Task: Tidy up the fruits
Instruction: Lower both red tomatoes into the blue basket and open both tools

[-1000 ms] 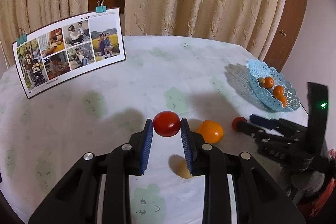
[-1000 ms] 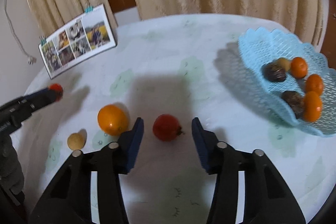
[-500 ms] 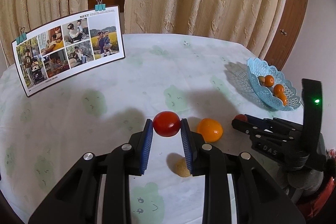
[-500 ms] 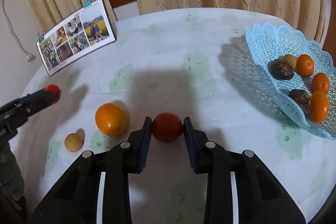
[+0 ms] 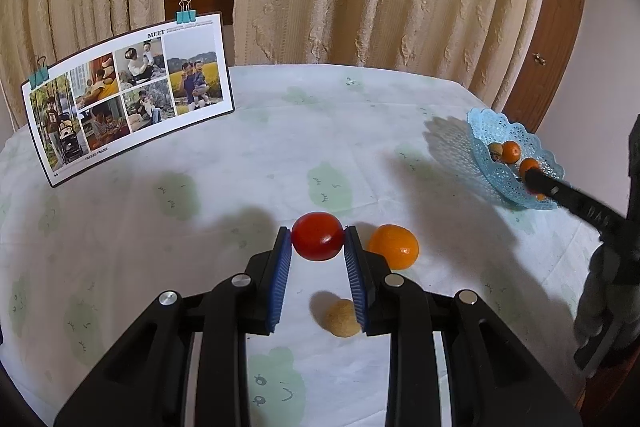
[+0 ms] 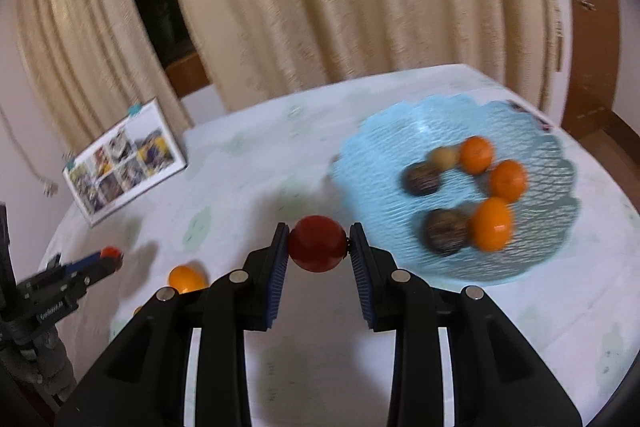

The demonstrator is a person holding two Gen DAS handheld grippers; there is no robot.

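Observation:
My left gripper (image 5: pixel 317 241) is shut on a red tomato (image 5: pixel 317 235), held above the table. An orange (image 5: pixel 393 246) and a small tan fruit (image 5: pixel 342 317) lie on the table just beside and under it. My right gripper (image 6: pixel 318 245) is shut on a second red fruit (image 6: pixel 317 243), lifted, close to the left rim of the light blue lattice basket (image 6: pixel 384 147). The basket holds several oranges and dark fruits. In the left wrist view the right gripper (image 5: pixel 534 179) reaches over the basket (image 5: pixel 480 131). The left gripper (image 6: pixel 110 257) shows at the left of the right wrist view.
A photo collage board (image 5: pixel 128 91) stands clipped at the table's back left. The round table (image 5: pixel 280 131) has a pale cloth with green prints. Curtains hang behind, and a wooden door (image 5: pixel 548 39) is at the right. The orange (image 6: pixel 186 277) shows in the right wrist view.
My right gripper closed on the red fruit, lifted it and carried it right towards the basket. My left gripper has kept hold of its tomato and barely moved.

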